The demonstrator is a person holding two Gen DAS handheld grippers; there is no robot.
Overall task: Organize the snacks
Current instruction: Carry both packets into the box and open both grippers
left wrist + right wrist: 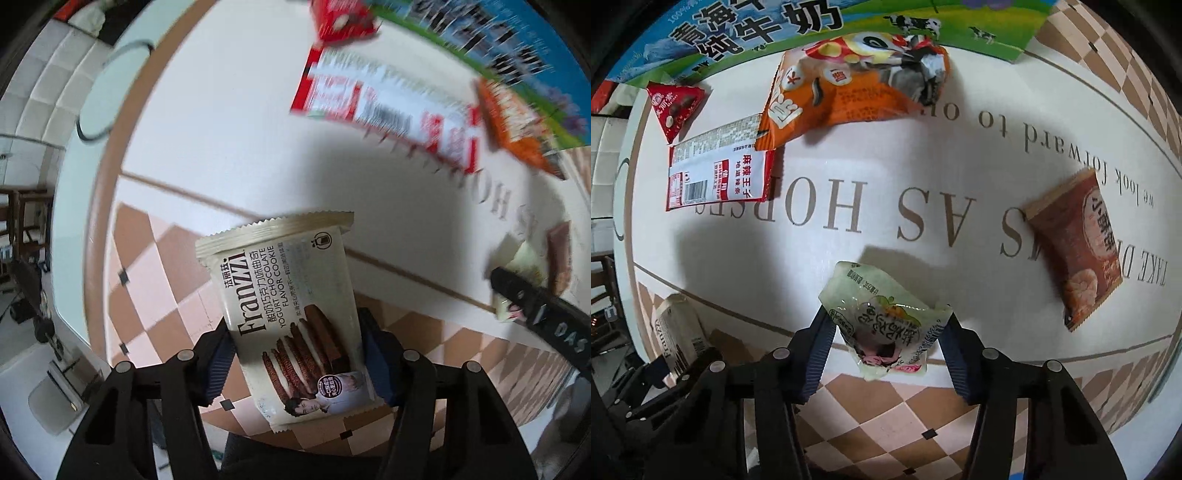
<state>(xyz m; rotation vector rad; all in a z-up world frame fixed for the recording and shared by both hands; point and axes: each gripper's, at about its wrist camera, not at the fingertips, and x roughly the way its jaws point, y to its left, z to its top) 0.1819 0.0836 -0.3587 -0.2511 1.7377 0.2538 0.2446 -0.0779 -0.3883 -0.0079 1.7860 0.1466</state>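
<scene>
Cookie packet (295, 314): cream, dark brown lettering, brown sandwich-cookie print.
Plum packet (886, 325): pale green, pink patch.
Seed bag (849, 77): orange, white-and-black print.
Spicy strip packet (716, 173): red, white label, barcode.
Triangular packet (677, 105): red.
Biscuit packet (1078, 251): reddish brown.
Milk carton (757, 29): blue, green, cow print.
Tablecloth (923, 158): white, tan lettering, brown-pink checkered border.
Gripper pads (218, 365): dark blue.

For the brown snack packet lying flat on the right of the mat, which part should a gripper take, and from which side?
Take the brown snack packet across its narrow width, near the middle, coming straight down from above. It lies flat and apart from the other packets, so both long edges are free; the crimped ends are thin and would likely slip.
</scene>
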